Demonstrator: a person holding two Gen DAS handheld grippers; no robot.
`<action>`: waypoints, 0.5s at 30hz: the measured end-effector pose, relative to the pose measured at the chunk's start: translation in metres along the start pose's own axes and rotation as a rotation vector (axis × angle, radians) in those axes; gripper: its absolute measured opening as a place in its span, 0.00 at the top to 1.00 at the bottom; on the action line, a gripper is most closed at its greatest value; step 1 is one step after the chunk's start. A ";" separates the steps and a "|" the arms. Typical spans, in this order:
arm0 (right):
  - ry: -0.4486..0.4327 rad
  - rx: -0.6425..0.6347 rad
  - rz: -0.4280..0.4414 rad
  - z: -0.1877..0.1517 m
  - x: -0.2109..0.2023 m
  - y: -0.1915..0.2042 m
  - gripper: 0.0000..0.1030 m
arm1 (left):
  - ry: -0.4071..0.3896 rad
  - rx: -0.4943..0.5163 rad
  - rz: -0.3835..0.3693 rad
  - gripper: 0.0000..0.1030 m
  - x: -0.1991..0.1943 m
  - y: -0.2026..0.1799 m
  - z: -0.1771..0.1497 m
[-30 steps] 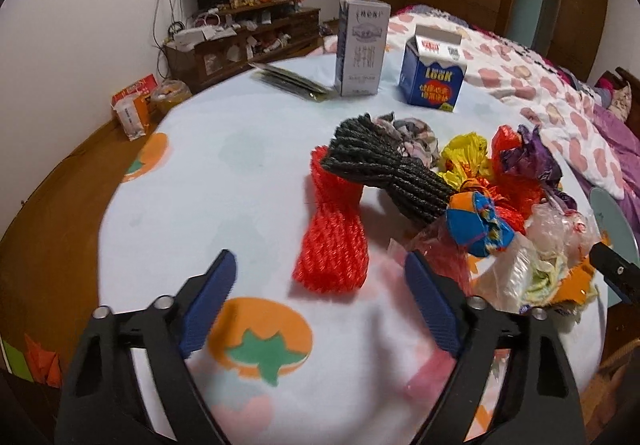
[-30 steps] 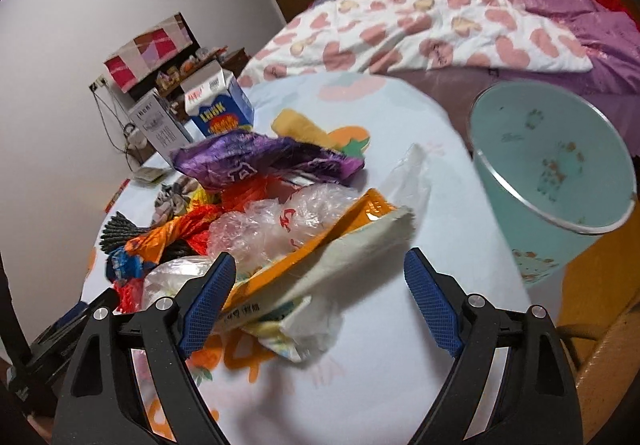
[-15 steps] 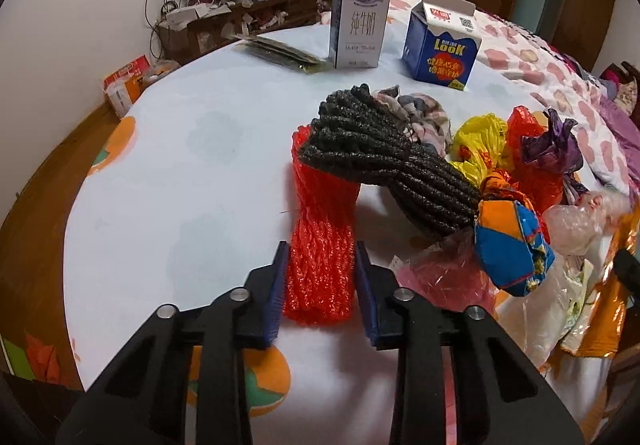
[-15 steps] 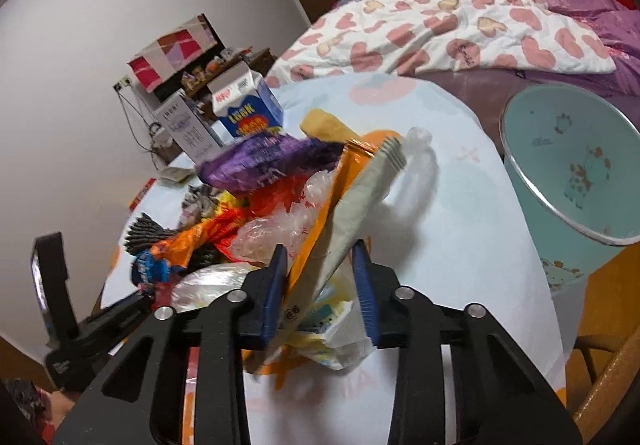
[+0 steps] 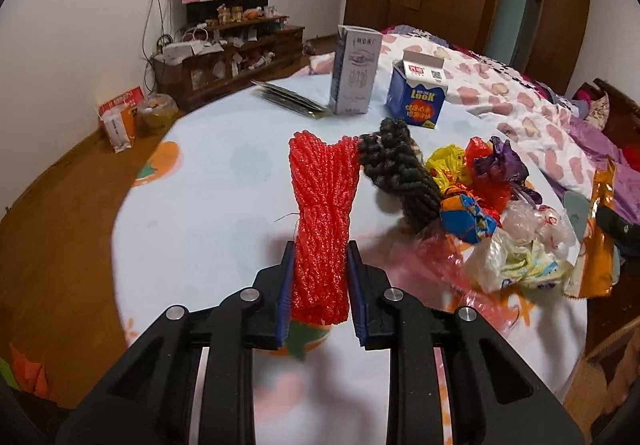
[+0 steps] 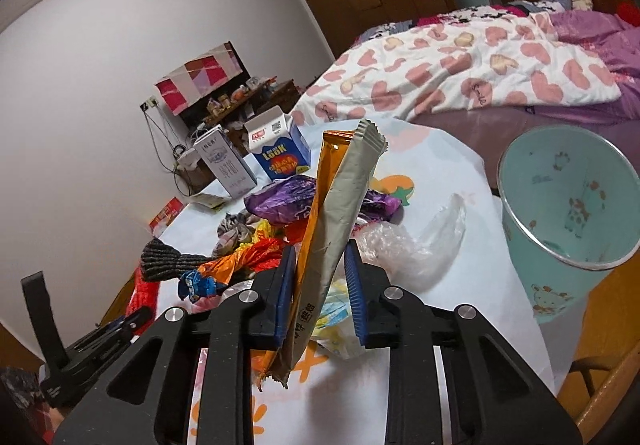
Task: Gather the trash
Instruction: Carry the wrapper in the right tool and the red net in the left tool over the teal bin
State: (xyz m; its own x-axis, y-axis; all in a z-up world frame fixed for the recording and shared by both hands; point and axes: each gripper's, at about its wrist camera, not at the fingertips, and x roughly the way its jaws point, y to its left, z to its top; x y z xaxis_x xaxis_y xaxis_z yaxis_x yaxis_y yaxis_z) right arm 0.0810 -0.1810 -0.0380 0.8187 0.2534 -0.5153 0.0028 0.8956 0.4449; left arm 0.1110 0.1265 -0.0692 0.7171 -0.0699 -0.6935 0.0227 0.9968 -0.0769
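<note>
My left gripper (image 5: 320, 257) is shut on a red foam net (image 5: 322, 213) and holds it up off the round table (image 5: 208, 205). My right gripper (image 6: 320, 259) is shut on an orange and grey snack wrapper (image 6: 340, 205), raised upright above the trash pile (image 6: 280, 241). A light blue waste bin (image 6: 568, 221) stands to the right of the table, open and below the wrapper's height. A dark foam net (image 5: 400, 173) and crumpled coloured wrappers (image 5: 480, 197) lie on the table.
A tall white carton (image 5: 354, 73) and a blue LOOK carton (image 5: 418, 95) stand at the table's far side, with flat packets (image 5: 288, 101) beside them. A bed with a heart-print quilt (image 6: 480, 73) lies behind. A low shelf (image 5: 228, 53) stands by the wall.
Both grippers went from open to shut. The left took the red foam net and lifted it; the right took the orange and grey wrapper and raised it upright.
</note>
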 end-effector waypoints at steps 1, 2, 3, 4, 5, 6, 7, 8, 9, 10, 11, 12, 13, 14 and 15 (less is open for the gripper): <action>0.001 0.004 0.005 0.000 -0.001 0.000 0.75 | -0.001 -0.003 0.008 0.76 -0.002 0.002 0.000; 0.000 0.007 0.007 0.001 -0.002 0.000 0.75 | -0.002 -0.006 0.012 0.76 -0.002 0.004 0.001; -0.002 0.007 0.007 0.001 -0.003 -0.001 0.75 | -0.005 -0.011 0.023 0.76 -0.004 0.005 0.002; -0.009 0.003 0.006 0.002 -0.006 -0.001 0.75 | -0.009 -0.015 0.033 0.76 -0.007 0.007 0.004; -0.014 0.000 0.004 0.002 -0.008 -0.001 0.75 | -0.013 -0.018 0.037 0.76 -0.010 0.008 0.005; -0.021 -0.003 -0.003 0.003 -0.010 -0.003 0.75 | -0.021 -0.022 0.037 0.76 -0.014 0.008 0.007; -0.025 -0.004 -0.010 0.004 -0.011 -0.005 0.75 | -0.032 -0.020 0.033 0.76 -0.019 0.007 0.009; -0.031 -0.004 -0.021 0.006 -0.014 -0.008 0.75 | -0.039 -0.015 0.030 0.76 -0.021 0.004 0.010; -0.036 -0.002 -0.029 0.007 -0.016 -0.011 0.75 | -0.050 0.000 0.029 0.76 -0.026 0.000 0.011; -0.041 0.003 -0.035 0.008 -0.019 -0.016 0.75 | -0.057 0.014 0.029 0.76 -0.028 -0.005 0.011; -0.044 0.004 -0.039 0.008 -0.021 -0.018 0.75 | -0.061 0.025 0.027 0.76 -0.031 -0.009 0.011; -0.050 0.006 -0.045 0.009 -0.024 -0.022 0.75 | -0.063 0.033 0.007 0.76 -0.034 -0.016 0.011; -0.057 0.008 -0.051 0.010 -0.028 -0.026 0.75 | -0.062 0.034 -0.007 0.77 -0.035 -0.021 0.011; -0.061 0.008 -0.055 0.011 -0.031 -0.030 0.75 | -0.061 0.037 -0.019 0.77 -0.036 -0.026 0.012; -0.067 0.007 -0.059 0.013 -0.035 -0.033 0.75 | -0.060 0.047 -0.040 0.77 -0.038 -0.035 0.013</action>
State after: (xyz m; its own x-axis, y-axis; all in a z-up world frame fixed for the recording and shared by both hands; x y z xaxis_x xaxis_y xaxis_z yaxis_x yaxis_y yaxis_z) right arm 0.0600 -0.2243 -0.0253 0.8537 0.1748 -0.4905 0.0560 0.9057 0.4203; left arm 0.0917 0.0947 -0.0312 0.7556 -0.1083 -0.6460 0.0839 0.9941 -0.0686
